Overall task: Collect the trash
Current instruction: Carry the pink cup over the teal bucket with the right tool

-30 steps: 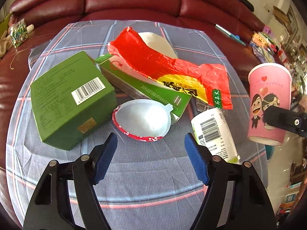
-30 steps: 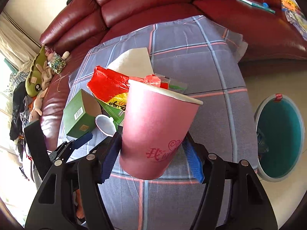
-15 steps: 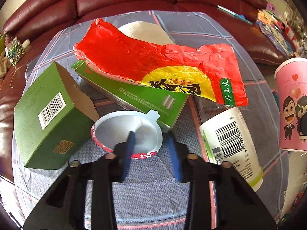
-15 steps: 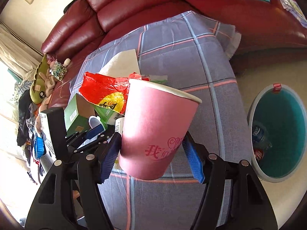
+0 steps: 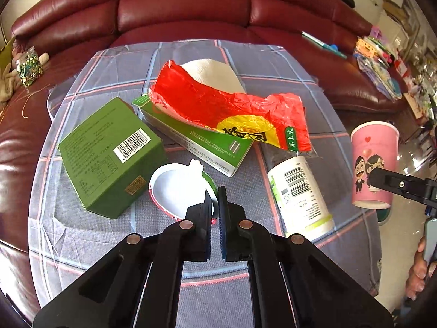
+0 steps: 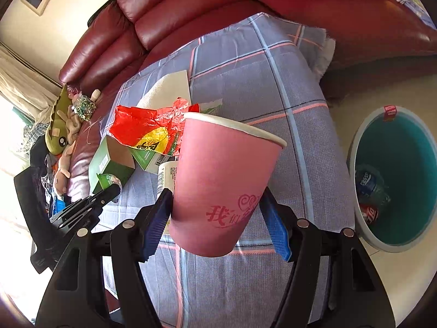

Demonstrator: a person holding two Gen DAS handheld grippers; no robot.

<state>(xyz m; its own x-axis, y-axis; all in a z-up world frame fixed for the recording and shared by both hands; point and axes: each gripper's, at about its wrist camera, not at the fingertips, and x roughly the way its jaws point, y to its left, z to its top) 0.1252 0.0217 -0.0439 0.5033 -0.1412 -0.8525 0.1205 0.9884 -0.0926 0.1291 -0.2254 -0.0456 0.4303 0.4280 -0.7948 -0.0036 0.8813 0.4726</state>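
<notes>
Our left tool (image 5: 215, 207) has just been closing and now pinches the near edge of the white foil lid (image 5: 177, 186), lifted a little off the tabletop (image 5: 245, 54); in the right wrist view the lid's green printed side shows at the tool tip. Our right tool (image 6: 215, 216) has its blue pads pressed on the pink paper cup (image 6: 224, 183), held upright above the tabletop edge. From the left camera, the rest of the litter lies ahead: a green box (image 5: 109, 153) at 10 o'clock of the lid, a flat green carton (image 5: 196, 145) at 12 o'clock with a red wrapper (image 5: 232, 106) draped over it and a white napkin (image 5: 210, 68) behind, and a white bottle (image 5: 300, 191) lying at 3 o'clock. From the right camera, the teal bin (image 6: 404, 175) stands on the floor at 3 o'clock of the cup, with 2 bottles already inside. We judge the job to be early: 2 pieces are in the bin, 2 are in hand and not yet dropped, and at least 5 wait on the cloth.
</notes>
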